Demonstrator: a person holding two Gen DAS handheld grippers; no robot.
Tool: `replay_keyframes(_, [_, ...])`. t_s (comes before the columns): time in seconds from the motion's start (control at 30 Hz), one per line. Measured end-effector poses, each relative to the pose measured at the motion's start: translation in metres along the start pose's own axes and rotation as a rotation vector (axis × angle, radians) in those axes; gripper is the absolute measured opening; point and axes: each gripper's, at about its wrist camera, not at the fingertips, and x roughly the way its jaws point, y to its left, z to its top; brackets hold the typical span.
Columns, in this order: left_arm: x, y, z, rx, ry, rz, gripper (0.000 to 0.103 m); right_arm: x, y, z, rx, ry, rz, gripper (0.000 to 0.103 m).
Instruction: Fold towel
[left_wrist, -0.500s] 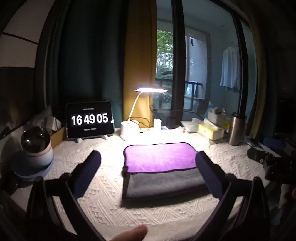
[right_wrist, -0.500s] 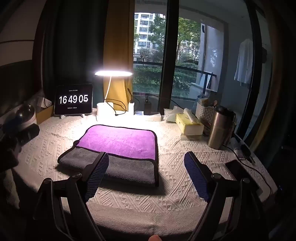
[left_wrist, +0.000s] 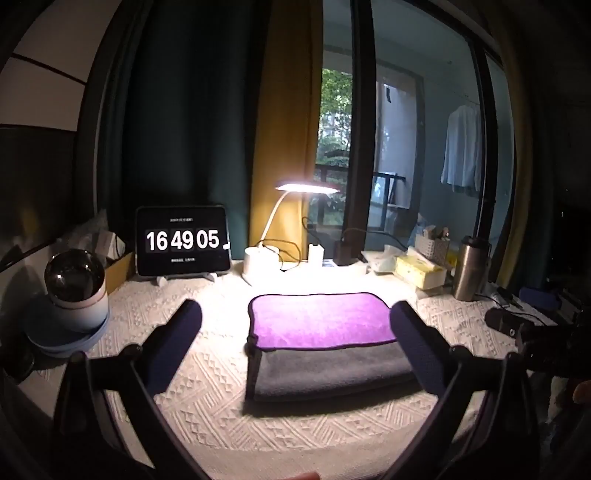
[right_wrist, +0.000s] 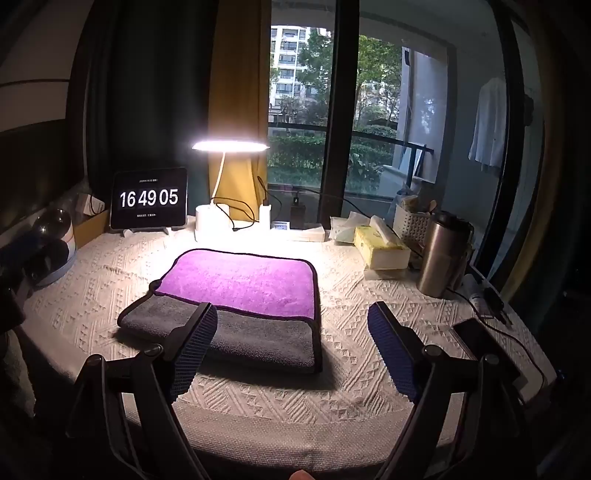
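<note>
On the desk (right_wrist: 369, 280) under a lamp (right_wrist: 231, 146), a half-folded towel (right_wrist: 240, 295) lies flat for another fold; both grippers' jaws hover spread, empty.

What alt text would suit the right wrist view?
A folded towel, purple layer over grey, lies on a white patterned tablecloth under a lit desk lamp. The open right hand-held gripper hovers above its near edge, touching nothing; a clock reads 16 49 05.

Both wrist views low over table's near edge, facing the window, sharing towel (left_wrist: 325, 332) (right_wrist: 240, 295) and lamp (left_wrist: 306, 188) (right_wrist: 231, 146)
</note>
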Motion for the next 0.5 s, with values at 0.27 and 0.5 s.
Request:
replay_keyframes(0.27, [0.0033,-0.0008,-0.0011,0.004,0.002,-0.004,0.102,0.0026,-0.0011,-0.0002,0.001,0.004,0.006,0.086])
replay_keyframes(0.5, [0.0040,-0.0050,-0.0010,0.013,0.000,-0.011,0.102,0.0047,-0.0015,0.0004,0.005,0.000,0.006,0.086])
